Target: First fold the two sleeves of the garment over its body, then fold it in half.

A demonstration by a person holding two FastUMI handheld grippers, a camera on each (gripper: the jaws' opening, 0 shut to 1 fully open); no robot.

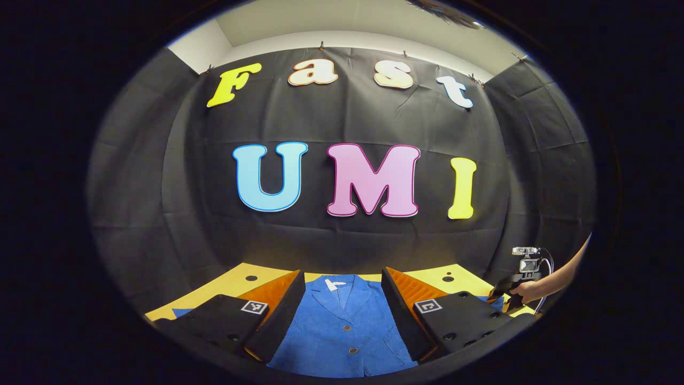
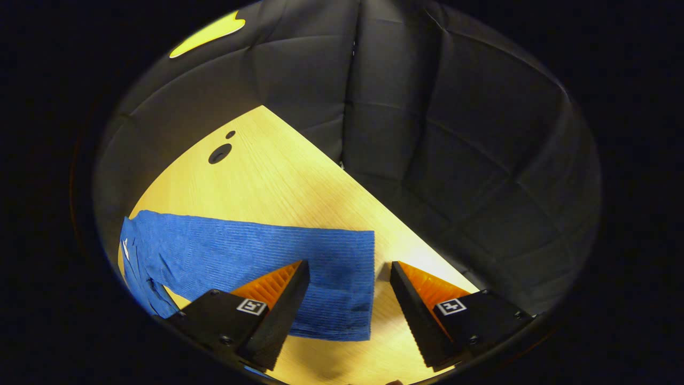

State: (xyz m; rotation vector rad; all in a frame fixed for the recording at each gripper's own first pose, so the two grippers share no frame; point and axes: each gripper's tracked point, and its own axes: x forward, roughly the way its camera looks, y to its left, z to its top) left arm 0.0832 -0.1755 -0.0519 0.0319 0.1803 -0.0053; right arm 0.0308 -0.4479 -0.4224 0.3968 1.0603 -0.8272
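A wooden table (image 2: 278, 176) fills the floor of the black-draped booth, its pale top carrying a blue corduroy garment (image 1: 342, 331) laid flat, front up, buttons showing and collar toward the back wall, evidently spread this way so both sleeves can be swung over the chest. In the right gripper view the right sleeve (image 2: 256, 262) stretches straight out from the body across the bare wood, its cuff end near the table's far edge, unfolded and lying smooth; judging from that, the first fold is not yet made. The right gripper (image 2: 347, 299) hangs just above this cuff with its jaws spread wide and nothing between them, one finger over the cloth and the other over the wood past the cuff's edge, a stance that looks meant to straddle the hem before pinching it. The left gripper (image 1: 342, 310) is held level over the middle of the jacket, likewise gaping and empty, framing the collar and placket as if waiting its turn. At the edge of the left gripper view a hand (image 1: 526, 291) grips the handle of the other tool, low over the table's right side, where the sleeve lies
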